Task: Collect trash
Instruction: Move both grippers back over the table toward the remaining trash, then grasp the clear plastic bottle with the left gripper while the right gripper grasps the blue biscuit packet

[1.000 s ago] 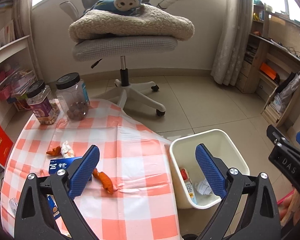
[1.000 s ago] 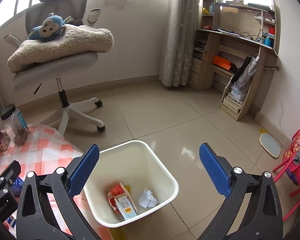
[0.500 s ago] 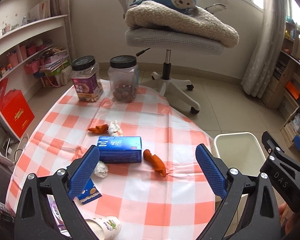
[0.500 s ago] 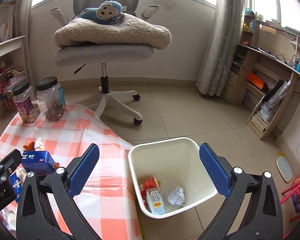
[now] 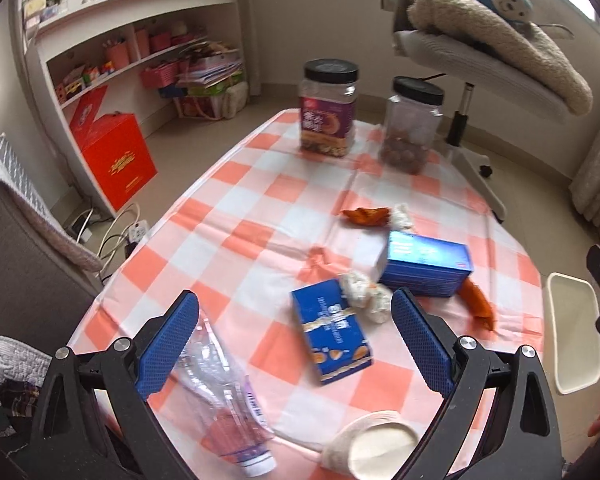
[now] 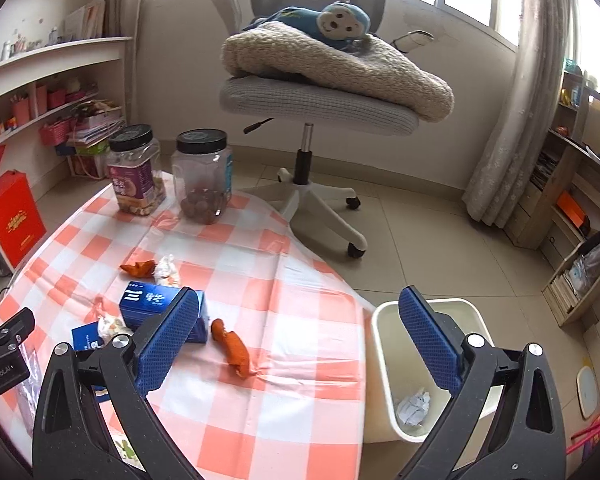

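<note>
Trash (image 5: 334, 336) litters the table; left gripper (image 5: 294, 344) and right gripper (image 6: 298, 340) hover above, both agape

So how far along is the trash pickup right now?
Early. Crumpled paper is already in the white bin. Both the left hand-held gripper and right hand-held gripper are open, holding nothing. The plastic bottle, paper cup, blue boxes and orange peels remain on the table.

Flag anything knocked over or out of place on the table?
Yes: a clear plastic bottle and a paper cup lie on their sides near the table's front edge. The two jars stand upright.
</note>
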### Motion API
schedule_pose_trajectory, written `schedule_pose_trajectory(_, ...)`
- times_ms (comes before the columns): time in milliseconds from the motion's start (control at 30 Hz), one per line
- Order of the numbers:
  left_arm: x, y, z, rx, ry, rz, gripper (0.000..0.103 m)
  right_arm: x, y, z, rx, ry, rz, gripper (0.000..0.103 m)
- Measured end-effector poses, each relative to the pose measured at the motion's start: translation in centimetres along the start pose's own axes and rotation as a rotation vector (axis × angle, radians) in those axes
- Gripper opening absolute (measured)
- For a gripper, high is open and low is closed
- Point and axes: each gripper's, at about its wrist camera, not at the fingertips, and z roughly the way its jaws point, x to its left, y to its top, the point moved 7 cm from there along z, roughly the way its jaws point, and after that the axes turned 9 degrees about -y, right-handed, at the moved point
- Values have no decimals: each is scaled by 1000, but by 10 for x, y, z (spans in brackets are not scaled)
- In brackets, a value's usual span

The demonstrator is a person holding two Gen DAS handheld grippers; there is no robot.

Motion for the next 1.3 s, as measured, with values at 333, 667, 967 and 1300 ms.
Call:
schedule_pose_trajectory(333, 108, -69, 66, 315, 26, -271, 94, 105, -30, 31, 217, 197, -135, 96)
schedule_pose_trajectory(667, 100, -86, 87, 400, -174, -237, 68, 177, -73, 62, 606, 561, -119, 96)
schedule_pose_trajectory(967, 149, -29, 54, 267, -116, -194, 67, 230, -86, 44, 619, 645, -368, 95)
schedule_pose_trajectory(1300, 150, -19, 60, 259, -121, -160, 67, 252, -109, 63, 692, 629, -508, 73)
